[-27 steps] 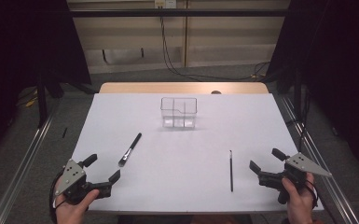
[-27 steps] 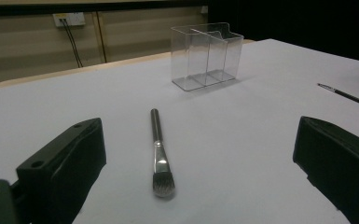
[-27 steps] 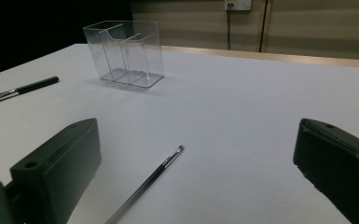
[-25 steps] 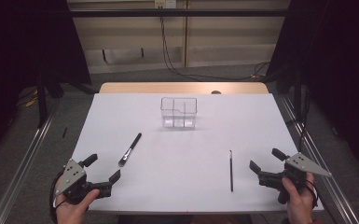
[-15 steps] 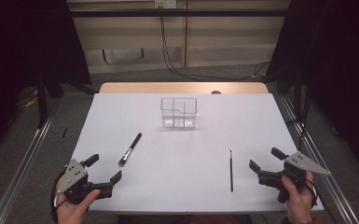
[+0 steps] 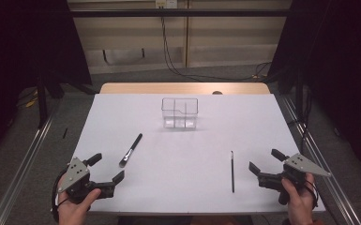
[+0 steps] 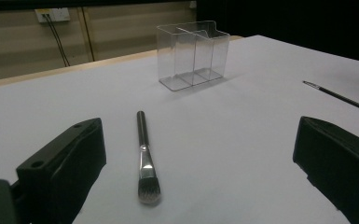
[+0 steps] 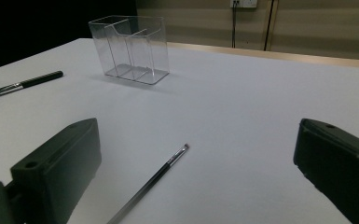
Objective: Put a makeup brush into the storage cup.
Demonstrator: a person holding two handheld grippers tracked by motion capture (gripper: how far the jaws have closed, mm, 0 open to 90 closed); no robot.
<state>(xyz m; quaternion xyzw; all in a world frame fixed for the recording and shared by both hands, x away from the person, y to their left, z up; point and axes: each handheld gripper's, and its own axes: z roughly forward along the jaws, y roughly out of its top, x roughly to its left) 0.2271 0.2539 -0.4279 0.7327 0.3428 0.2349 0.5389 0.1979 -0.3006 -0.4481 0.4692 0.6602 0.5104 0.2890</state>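
Left gripper (image 6: 107, 169) has edged slightly toward 1 o'clock, nearer the makeup brush (image 6: 131, 150); right gripper (image 6: 264, 166) unchanged. Both sets of jaws spread wide, empty. Brush lies at 1 o'clock of left gripper, thin liner brush (image 6: 232, 171) at 9 o'clock of right. Clear organizer (image 6: 180, 113) at 12. Step looks like approach; next: straddle brush handle, pinch

Dim room, evenly lit tabletop, soft shadows.
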